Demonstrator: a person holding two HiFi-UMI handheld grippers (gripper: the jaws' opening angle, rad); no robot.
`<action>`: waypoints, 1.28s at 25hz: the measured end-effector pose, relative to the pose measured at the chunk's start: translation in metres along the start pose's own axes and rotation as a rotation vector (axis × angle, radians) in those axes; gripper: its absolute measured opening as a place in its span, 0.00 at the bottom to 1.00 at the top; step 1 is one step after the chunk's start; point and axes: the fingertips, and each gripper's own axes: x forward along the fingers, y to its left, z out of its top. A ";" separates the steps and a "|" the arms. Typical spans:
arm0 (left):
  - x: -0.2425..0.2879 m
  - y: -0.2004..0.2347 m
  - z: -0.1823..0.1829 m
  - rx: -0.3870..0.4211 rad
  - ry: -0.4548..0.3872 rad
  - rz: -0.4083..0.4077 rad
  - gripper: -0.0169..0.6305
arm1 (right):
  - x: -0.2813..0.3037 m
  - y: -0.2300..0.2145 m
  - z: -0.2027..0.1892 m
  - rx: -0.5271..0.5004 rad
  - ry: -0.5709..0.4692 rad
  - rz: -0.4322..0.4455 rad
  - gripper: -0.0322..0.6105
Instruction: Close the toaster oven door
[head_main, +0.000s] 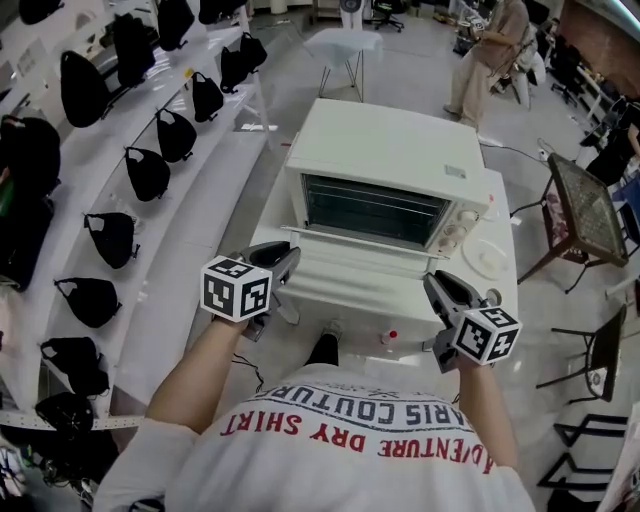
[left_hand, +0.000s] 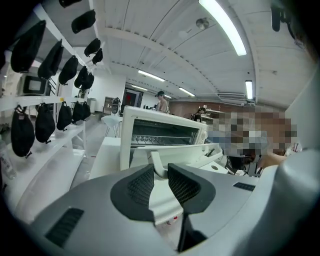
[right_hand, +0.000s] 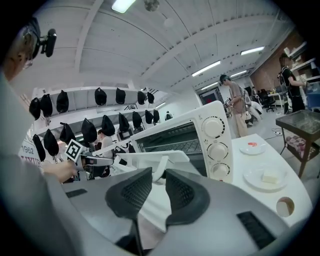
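A white toaster oven (head_main: 385, 150) stands on a white table (head_main: 503, 300) with its door (head_main: 350, 272) hanging open toward me, partly raised. My left gripper (head_main: 287, 256) is at the door's left front corner and my right gripper (head_main: 433, 283) at its right front corner. In the left gripper view the door handle's (left_hand: 156, 161) white post sits between the pads of the left gripper (left_hand: 160, 174), which is shut on it. The right gripper view shows the same: the right gripper (right_hand: 158, 180) is shut on the handle (right_hand: 161, 167) at its other end. The oven's rack and three knobs (right_hand: 218, 150) are visible.
White shelves with several black bags (head_main: 150, 172) run along the left. Two small plates (right_hand: 265, 177) and a round hole (right_hand: 285, 206) lie on the table right of the oven. A dark side table (head_main: 585, 205) and chairs stand at the right; a person (head_main: 490, 60) stands behind.
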 end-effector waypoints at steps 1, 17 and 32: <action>0.001 0.001 0.003 -0.005 -0.002 -0.005 0.17 | 0.001 -0.001 0.003 -0.004 -0.001 0.000 0.19; 0.019 0.015 0.048 -0.046 -0.033 -0.044 0.17 | 0.022 -0.013 0.049 -0.034 -0.035 0.001 0.19; 0.044 0.029 0.087 -0.042 -0.054 -0.038 0.17 | 0.044 -0.032 0.086 -0.037 -0.080 -0.010 0.19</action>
